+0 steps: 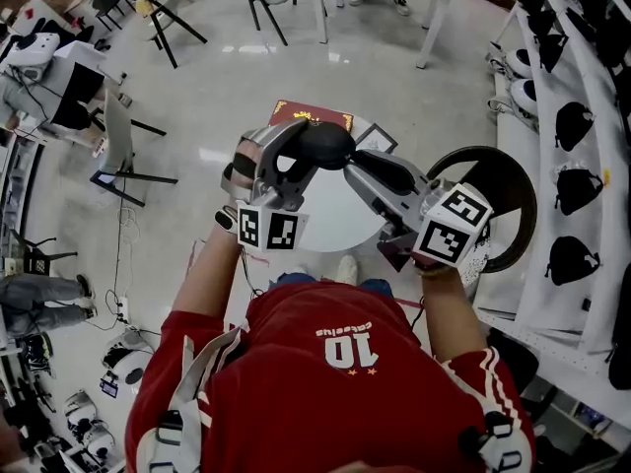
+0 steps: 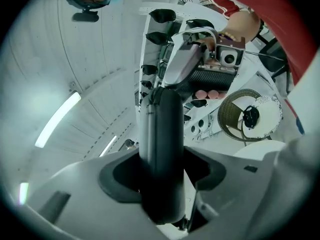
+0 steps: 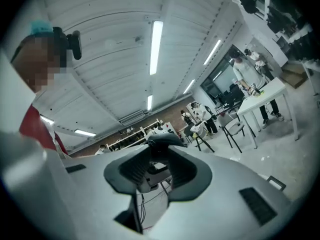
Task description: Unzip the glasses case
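Left gripper (image 1: 296, 161) clamped on black glasses case (image 1: 327, 144); case held up over round white table (image 1: 330, 220). Right gripper (image 1: 367, 173) jaws spread wide, gripping nothing, tips just beside case end. Red book (image 1: 311, 116) at table's far edge. Round woven basket (image 1: 518, 195) at right, beside rack (image 1: 592, 215) of black items. Nothing between grippers and case.
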Available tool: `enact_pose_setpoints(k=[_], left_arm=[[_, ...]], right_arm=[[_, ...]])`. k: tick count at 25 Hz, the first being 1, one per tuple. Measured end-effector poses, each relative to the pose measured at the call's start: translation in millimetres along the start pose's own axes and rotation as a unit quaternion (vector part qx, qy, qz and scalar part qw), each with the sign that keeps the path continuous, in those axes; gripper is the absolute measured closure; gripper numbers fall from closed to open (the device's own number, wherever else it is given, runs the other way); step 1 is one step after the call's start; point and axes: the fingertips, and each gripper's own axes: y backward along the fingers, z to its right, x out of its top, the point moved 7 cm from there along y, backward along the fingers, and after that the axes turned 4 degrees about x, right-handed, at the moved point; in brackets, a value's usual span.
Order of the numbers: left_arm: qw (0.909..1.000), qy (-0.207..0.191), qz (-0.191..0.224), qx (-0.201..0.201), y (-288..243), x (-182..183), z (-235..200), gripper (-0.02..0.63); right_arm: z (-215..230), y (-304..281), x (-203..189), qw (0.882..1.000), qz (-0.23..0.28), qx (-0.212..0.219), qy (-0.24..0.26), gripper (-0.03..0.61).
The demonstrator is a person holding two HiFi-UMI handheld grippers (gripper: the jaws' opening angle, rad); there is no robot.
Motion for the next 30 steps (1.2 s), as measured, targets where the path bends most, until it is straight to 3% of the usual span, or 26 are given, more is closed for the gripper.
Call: enact_pose_setpoints(k=[7,15,22,30], left_arm=[[0.9996,-0.024,0.011,0.010,17.1,-8.2,-25.4,0.360],[0.9992,-0.038,0.010,0.011,30.2,-18.7,-44.2,0.368],[0.9994,0.000,0.031,-0.015,46.8,-21.4,-59.5,0.396],[0.9964,0.053,0.060,-0.030,56.2,-25.1,-65.2,0.408]], right_arm=[[-24.5,-21.4,5.3,1.000,0.015,-0.008,0.007,0.500],[-46.3,-37.4,10.6,0.999,0.011,-0.014,0.049,0.563],[-62.3,-49.9,15.7,0.999,0.008,-0.001,0.049,0.565],[-51.7,-51.2,19.2,0.999,0.000,-0.033,0.031,0.565]])
